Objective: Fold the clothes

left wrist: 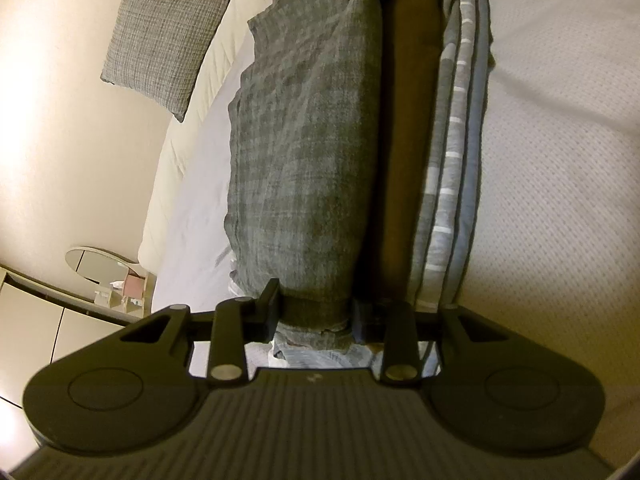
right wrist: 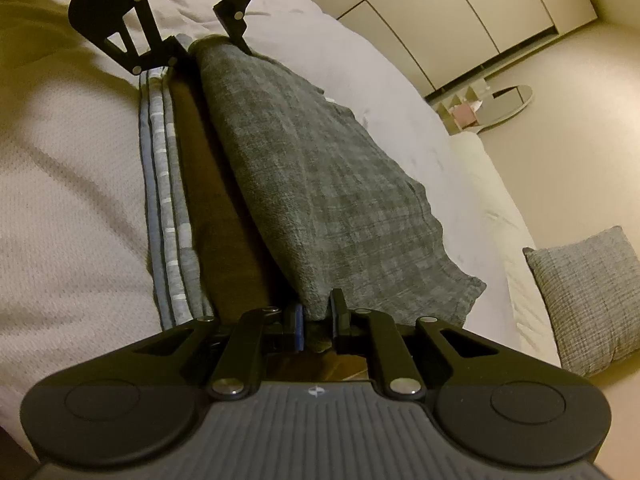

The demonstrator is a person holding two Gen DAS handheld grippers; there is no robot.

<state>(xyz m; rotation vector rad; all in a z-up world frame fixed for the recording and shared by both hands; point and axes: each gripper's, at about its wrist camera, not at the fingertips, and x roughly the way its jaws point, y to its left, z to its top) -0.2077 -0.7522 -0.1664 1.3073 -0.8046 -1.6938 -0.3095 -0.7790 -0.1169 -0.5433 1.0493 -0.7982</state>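
The grey plaid garment [left wrist: 304,152] runs lengthwise between my jaws: my left gripper [left wrist: 316,312] and right gripper [right wrist: 316,324] each pinch one end

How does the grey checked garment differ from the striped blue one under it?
The grey checked garment is dark with a faint plaid; the striped blue garment is lighter with white bars. The checked one lies on top, spreading wide across the bed; of the striped one only a narrow edge shows at the bottom. Both are folded in one stack.
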